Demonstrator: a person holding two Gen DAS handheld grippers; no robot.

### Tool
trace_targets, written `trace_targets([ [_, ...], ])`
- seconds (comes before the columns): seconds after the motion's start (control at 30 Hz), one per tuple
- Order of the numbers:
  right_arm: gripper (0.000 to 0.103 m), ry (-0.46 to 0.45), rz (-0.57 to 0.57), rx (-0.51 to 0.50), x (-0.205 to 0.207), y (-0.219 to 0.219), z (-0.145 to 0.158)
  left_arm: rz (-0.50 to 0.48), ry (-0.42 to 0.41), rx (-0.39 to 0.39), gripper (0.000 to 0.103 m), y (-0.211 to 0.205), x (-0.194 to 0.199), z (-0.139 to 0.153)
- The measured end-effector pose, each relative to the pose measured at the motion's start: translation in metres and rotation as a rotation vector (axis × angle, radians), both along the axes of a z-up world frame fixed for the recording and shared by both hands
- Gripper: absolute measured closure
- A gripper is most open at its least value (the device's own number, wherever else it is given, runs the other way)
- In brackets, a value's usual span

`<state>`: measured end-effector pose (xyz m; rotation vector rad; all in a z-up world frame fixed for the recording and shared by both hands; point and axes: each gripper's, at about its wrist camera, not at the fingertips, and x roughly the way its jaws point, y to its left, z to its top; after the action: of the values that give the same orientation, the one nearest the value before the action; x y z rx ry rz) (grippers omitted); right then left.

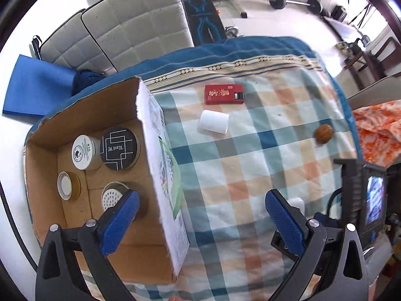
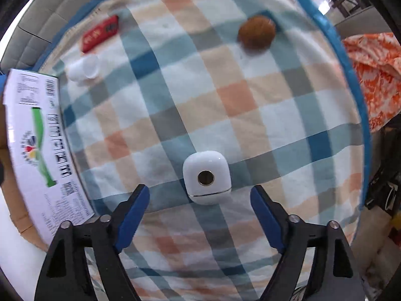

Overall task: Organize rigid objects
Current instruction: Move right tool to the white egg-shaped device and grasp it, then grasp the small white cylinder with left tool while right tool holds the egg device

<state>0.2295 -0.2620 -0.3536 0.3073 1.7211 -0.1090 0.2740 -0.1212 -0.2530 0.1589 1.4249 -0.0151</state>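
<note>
My left gripper is open and empty, hovering over the right wall of a cardboard box. The box holds a black round tin, a white-lidded jar, a small jar and a perforated-lid jar. On the checked cloth lie a red box, a white cup on its side and a brown walnut. My right gripper is open, with a white rounded case just ahead between the fingertips. The red box, cup and walnut lie farther off.
The checked cloth covers a table with a blue edge. An orange patterned fabric lies to the right. The right gripper's body with a screen shows at the right of the left wrist view. Grey chairs stand behind the table.
</note>
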Motion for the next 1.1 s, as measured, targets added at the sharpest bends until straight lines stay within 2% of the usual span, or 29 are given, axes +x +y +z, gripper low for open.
trace_targets([
  [0.1,0.038,0.029,-0.003,0.004,0.001,-0.001,-0.023,0.014,0.020,0.010,0.000,0.002,0.004,-0.009],
  [0.13,0.050,0.041,0.004,-0.009,0.001,-0.001,-0.029,0.020,0.027,0.009,0.000,0.002,0.005,-0.012],
  [0.17,0.053,0.032,0.010,-0.020,0.001,-0.002,-0.029,0.027,0.035,0.001,0.000,0.002,0.008,-0.014],
  [0.3,0.054,0.010,0.046,0.032,0.010,-0.007,-0.013,0.046,0.064,-0.066,0.000,0.000,0.022,-0.013],
  [0.43,0.054,-0.059,0.071,0.031,0.036,-0.025,0.015,0.055,0.071,-0.122,0.000,-0.005,0.051,-0.008],
  [0.53,0.054,-0.087,0.085,0.024,0.062,-0.038,0.027,0.014,0.135,-0.158,0.000,-0.016,0.080,-0.022],
  [0.6,0.054,-0.098,0.094,0.016,0.078,-0.047,0.030,-0.036,0.190,-0.104,0.000,-0.026,0.101,-0.039],
  [0.77,0.054,-0.113,0.087,0.014,0.107,-0.061,0.032,-0.155,0.248,0.077,0.000,-0.044,0.138,-0.076],
  [0.83,0.054,-0.112,0.086,0.019,0.114,-0.063,0.029,-0.180,0.293,0.105,0.003,-0.046,0.145,-0.092],
  [0.87,0.054,-0.111,0.087,0.021,0.118,-0.065,0.028,-0.188,0.313,0.118,0.009,-0.047,0.146,-0.099],
  [0.97,0.054,-0.104,0.094,0.029,0.124,-0.063,0.021,-0.203,0.369,0.153,0.018,-0.047,0.147,-0.121],
  [1.1,0.054,-0.095,0.099,0.039,0.126,-0.059,0.011,-0.214,0.402,0.172,0.023,-0.048,0.144,-0.140],
])
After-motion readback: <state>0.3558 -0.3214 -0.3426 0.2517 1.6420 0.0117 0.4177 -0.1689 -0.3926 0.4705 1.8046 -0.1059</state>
